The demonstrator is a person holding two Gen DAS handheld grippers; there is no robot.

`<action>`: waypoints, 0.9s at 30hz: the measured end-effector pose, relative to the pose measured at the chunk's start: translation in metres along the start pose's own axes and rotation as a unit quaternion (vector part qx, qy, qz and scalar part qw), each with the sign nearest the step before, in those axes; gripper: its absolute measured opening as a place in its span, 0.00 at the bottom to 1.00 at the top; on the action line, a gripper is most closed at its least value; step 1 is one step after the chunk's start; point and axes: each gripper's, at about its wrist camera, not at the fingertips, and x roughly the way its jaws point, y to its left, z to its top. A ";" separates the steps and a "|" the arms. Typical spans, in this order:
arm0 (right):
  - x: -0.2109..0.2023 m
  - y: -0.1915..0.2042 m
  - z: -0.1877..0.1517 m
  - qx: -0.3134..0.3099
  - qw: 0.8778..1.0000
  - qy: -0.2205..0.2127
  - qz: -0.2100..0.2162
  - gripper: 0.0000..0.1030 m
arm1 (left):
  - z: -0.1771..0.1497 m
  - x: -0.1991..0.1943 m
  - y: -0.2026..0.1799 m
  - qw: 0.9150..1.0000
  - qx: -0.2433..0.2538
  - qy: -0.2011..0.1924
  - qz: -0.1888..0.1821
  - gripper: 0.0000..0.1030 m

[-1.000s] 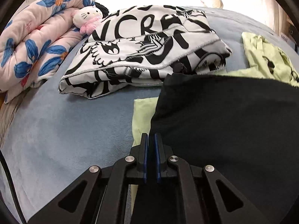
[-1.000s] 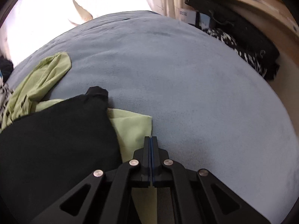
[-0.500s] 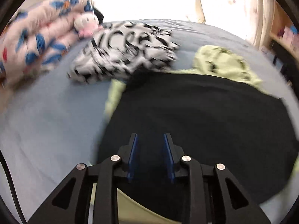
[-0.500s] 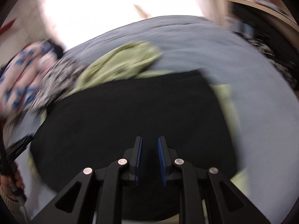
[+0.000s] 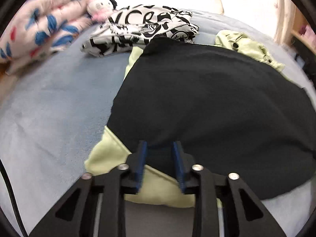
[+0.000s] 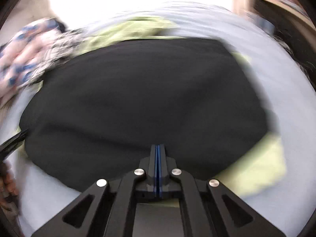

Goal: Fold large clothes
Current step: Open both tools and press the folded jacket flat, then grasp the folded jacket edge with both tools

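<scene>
A black garment (image 5: 207, 102) lies spread over a pale green garment (image 5: 110, 154) on the blue-grey bed cover (image 5: 49, 108). My left gripper (image 5: 160, 156) hovers at the black garment's near left edge. Its jaws are closing, with black cloth seen in the gap, and the pads (image 5: 141, 160) stand clear of it. My right gripper (image 6: 158, 152) is shut with its pads together, above the near edge of the black garment (image 6: 142, 90). A corner of the green garment (image 6: 262, 164) pokes out at the right. The right wrist view is blurred by motion.
A folded black-and-white printed garment (image 5: 142, 27) lies at the back, beside a floral quilt (image 5: 39, 21) and a small plush toy (image 5: 98, 7). A crumpled part of the green garment (image 5: 246, 43) lies back right. A wooden shelf (image 6: 286, 4) stands at the right, and a hand (image 6: 7, 177) shows at the left edge.
Both grippers have swung from the garment's outer corners in over its near edge. The left gripper has opened. The right one opened briefly and has shut again.
</scene>
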 end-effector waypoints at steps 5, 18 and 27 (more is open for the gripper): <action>0.000 -0.050 -0.007 0.060 0.996 0.006 0.067 0.00 | 0.000 -0.001 0.009 1.000 -0.003 0.004 -0.010 0.14; -0.001 -0.029 0.000 0.052 0.998 0.014 0.016 0.03 | 0.005 -0.003 0.003 1.000 0.011 0.018 0.000 0.18; -0.024 0.031 0.065 0.006 0.997 -0.029 0.067 0.03 | 0.074 -0.029 -0.016 0.996 0.051 -0.067 0.014 0.58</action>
